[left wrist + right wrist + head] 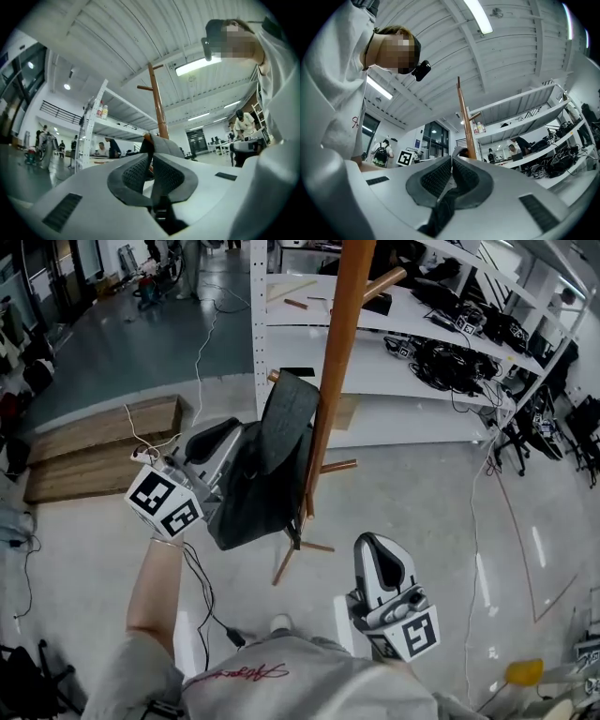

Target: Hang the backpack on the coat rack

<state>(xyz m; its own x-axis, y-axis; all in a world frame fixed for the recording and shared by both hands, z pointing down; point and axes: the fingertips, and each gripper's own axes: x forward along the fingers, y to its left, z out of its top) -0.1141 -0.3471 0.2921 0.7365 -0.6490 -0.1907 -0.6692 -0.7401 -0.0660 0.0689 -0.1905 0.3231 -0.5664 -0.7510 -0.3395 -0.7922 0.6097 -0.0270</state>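
backpack (267,465) hangs on coat rack (339,343)

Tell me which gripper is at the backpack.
The left gripper, its tips on the dark backpack beside the coat rack; the right gripper hangs lower in the head view, clear of it.

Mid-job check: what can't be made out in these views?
- Whether the backpack truly hangs on the peg: head view, its flap covers the contact; left gripper view, the jaws cover most of it.
- Coat rack top: cut by head view's upper edge.
- Rack feet: partly behind the backpack, head view.
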